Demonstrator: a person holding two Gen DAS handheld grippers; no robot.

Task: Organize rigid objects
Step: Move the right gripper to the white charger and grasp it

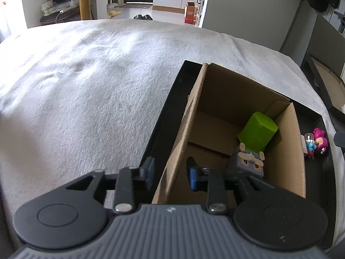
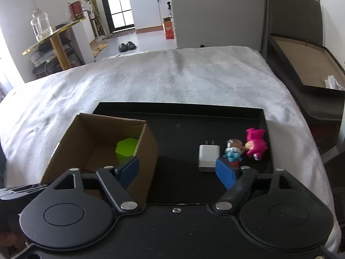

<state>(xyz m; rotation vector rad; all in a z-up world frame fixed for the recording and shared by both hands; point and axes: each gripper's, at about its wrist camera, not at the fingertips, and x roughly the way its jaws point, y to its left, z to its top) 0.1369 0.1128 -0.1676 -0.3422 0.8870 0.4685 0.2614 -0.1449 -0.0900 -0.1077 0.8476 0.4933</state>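
Jaws of the right gripper [image 2: 180,168] stand wide apart, empty, above the black tray [image 2: 181,116]; those of the left gripper [image 1: 170,172] straddle the near wall of the cardboard box [image 1: 286,151], seemingly unclamped. Just ahead lie the white charger [image 2: 208,156], blue figurine [image 2: 232,153] and pink figurine [image 2: 256,143]. Best practice: descend squarely over one item, close gently, avoid nudging its neighbours.
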